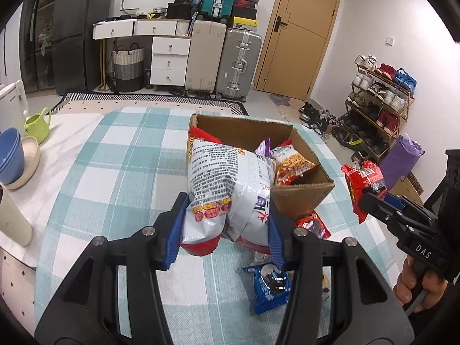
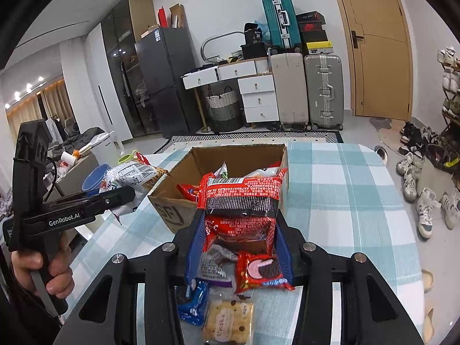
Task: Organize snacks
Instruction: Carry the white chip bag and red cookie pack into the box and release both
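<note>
Item: cardboard box (image 1: 302, 198), open-topped, on a table under a teal-and-white checked cloth (image 1: 123, 161). All places below are reckoned from this box.

Inside the box: several snack packets, among them an orange noodle-print packet (image 1: 290, 164) leaning on the far-right wall, with a purple one beside it.

Left gripper (image 1: 227, 227): clenched on a large white snack bag (image 1: 230, 189), blue pads pressing its lower end from both sides. The bag hangs clear of the cloth at the box's near-left corner, its long axis running from the pads up and away, the top overlapping the box's left rim.

Right gripper (image 2: 238, 230): clamped on a red packet (image 2: 241, 201), held off the table just in front of the box's near wall. Long axis across the jaws; printed back faces the camera.

Loose on the cloth nearer than the box: a red sandwich-biscuit packet (image 2: 261, 273), a blue biscuit packet (image 2: 192, 302), a clear-wrapped cracker pack (image 2: 228, 320), a purple-and-white wrapper (image 2: 214, 267).

Open room: bare cloth right of the box out to the table's rounded edge; also bare cloth to the left. Further left, stacked bowls (image 1: 13, 158) and a green watering can (image 1: 37, 125) stand well apart from it.
</note>
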A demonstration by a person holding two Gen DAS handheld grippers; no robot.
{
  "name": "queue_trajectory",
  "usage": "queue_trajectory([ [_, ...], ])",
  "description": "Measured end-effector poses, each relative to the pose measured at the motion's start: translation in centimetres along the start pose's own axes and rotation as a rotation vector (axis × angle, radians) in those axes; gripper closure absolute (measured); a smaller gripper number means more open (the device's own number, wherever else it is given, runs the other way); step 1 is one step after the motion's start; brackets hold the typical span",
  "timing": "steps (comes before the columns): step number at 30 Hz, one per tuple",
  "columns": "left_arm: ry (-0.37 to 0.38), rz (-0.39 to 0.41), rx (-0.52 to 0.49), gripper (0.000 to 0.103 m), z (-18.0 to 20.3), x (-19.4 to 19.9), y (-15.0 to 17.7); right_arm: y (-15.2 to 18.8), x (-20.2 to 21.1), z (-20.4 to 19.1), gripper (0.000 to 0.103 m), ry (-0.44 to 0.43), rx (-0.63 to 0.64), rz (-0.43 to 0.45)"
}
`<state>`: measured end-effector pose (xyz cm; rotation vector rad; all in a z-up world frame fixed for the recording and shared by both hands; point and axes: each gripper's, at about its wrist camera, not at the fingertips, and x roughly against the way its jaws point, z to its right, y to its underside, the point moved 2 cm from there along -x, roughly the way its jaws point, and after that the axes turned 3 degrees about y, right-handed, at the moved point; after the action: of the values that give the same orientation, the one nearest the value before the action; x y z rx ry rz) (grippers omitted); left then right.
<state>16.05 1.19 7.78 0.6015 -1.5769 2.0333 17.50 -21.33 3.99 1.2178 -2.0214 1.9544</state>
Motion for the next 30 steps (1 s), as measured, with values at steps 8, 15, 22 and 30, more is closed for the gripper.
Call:
queue_trajectory([
  [8,-0.009,0.019,-0.009,0.056,0.0,-1.2,-2.5,-1.6,-2.0,-0.5,0.058,-0.001,0.022,0.001],
  [15,-0.010,0.017,-0.016,0.056,-0.1,-2.9,-4.3,-2.8,-3.7,-0.4,0.058,0.011,0.035,-0.004],
  [22,-0.019,0.006,-0.027,0.056,-0.2,-5.2,-5.4,-4.0,-5.9,-0.2,0.058,0.021,0.061,-0.016],
  [30,-0.026,-0.020,-0.042,0.056,0.4,-8.3,-5.9,-4.6,-8.8,-0.4,0.058,0.025,0.088,-0.045],
])
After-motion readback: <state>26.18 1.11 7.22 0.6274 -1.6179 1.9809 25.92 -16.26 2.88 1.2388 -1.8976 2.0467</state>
